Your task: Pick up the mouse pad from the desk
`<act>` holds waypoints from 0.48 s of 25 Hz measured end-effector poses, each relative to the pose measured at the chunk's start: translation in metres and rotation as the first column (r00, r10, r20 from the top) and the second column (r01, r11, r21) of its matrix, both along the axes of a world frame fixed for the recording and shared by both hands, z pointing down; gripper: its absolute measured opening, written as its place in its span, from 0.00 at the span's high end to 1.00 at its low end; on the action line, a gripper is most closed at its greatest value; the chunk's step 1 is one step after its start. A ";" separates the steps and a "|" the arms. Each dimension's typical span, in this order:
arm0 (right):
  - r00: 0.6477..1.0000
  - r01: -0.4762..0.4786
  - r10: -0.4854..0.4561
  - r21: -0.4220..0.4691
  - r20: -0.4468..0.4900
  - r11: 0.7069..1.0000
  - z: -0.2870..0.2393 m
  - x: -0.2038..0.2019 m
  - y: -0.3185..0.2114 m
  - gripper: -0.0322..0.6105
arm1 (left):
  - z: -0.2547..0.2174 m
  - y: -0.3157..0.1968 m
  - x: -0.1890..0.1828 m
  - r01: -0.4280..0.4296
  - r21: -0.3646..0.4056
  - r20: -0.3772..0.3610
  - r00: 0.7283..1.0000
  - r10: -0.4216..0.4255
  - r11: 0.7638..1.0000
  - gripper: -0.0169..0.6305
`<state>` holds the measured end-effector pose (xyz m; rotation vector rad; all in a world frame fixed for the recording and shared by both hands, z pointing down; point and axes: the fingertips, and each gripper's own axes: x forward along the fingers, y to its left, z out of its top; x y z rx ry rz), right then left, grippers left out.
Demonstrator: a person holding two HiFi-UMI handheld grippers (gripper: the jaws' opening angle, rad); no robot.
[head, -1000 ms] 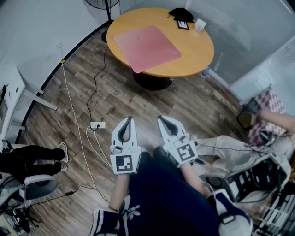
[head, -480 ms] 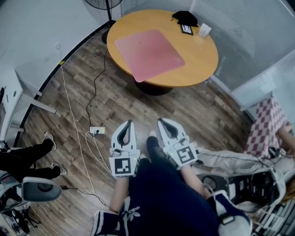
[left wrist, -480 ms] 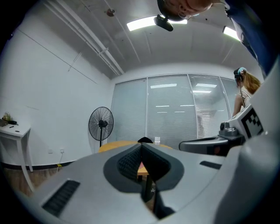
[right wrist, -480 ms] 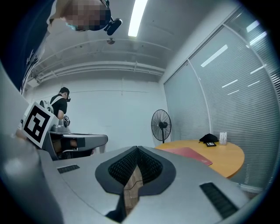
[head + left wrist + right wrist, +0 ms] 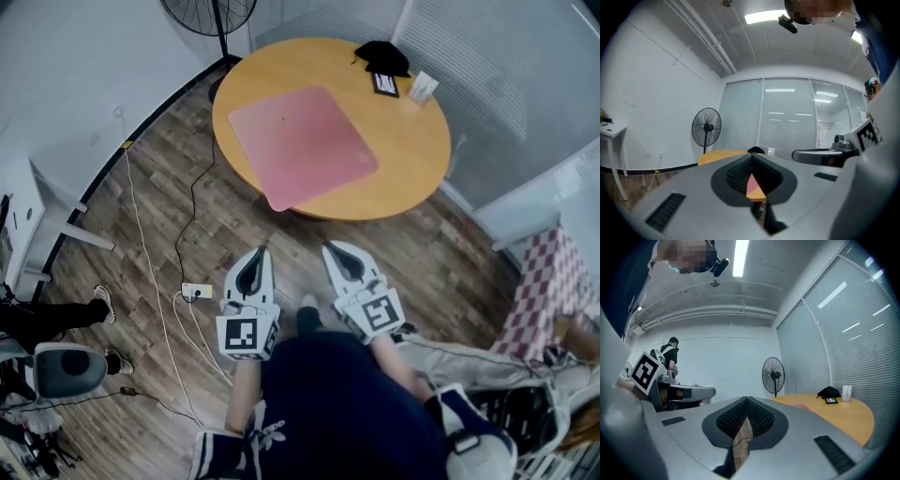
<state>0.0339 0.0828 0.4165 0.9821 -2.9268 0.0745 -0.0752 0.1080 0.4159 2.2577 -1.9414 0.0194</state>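
1. The left gripper [image 5: 260, 250] and the right gripper [image 5: 330, 247] are held low, close in front of the person's body. They sit side by side with a small gap between them, tips pointing forward.
2. The left gripper's jaws are pressed together and hold nothing. In its own view, only a far-off sliver of pink and orange shows through the hollow behind the tips.
3. The right gripper's jaws also meet at the tips and are empty. Only the wood floor [image 5: 412, 244] shows through their hollow.
4. Beside the left gripper, on its outer side and down on the floor, lies a power strip [image 5: 197, 292]. White cables [image 5: 155, 281] run from it.
5. Ahead of both grippers, and well apart from them, stands the round desk [image 5: 417, 159].
6. The pink mouse pad [image 5: 302, 145] lies flat on the desk, on the half nearer the grippers. It is roughly straight ahead of the gap between them. Its nearest corner reaches the desk's edge and may hang slightly past it.
7. Beyond the pad, off toward the right gripper's side, sit a black bundle [image 5: 381, 54], a dark card [image 5: 385, 84] and a small white box [image 5: 424, 87].
8. Farthest off, past the desk on the left gripper's side, stands a fan [image 5: 208, 11].
9. As I read it, none of the pick-up is done, since the pad is untouched and out of reach. What remains is to close the distance, open a gripper, take the pad by that near corner or edge, and lift it clear.
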 end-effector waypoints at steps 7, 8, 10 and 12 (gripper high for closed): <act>1.000 0.006 -0.006 0.001 -0.030 1.000 0.006 0.016 -0.042 0.94 | 0.010 -0.042 0.002 0.010 -0.002 -0.033 0.999 -0.010 1.000 0.96; 1.000 0.004 -0.004 0.000 -0.031 1.000 0.007 0.019 -0.046 0.94 | 0.011 -0.046 0.003 0.012 -0.008 -0.038 0.999 -0.012 1.000 0.96; 1.000 -0.009 0.008 -0.006 -0.024 1.000 0.007 0.026 -0.053 0.94 | 0.011 -0.052 0.005 0.010 -0.016 -0.037 0.999 -0.011 1.000 0.96; 1.000 -0.026 0.025 -0.019 -0.019 0.999 0.008 0.031 -0.058 0.94 | 0.011 -0.056 0.008 0.008 -0.025 -0.026 1.000 -0.009 1.000 0.96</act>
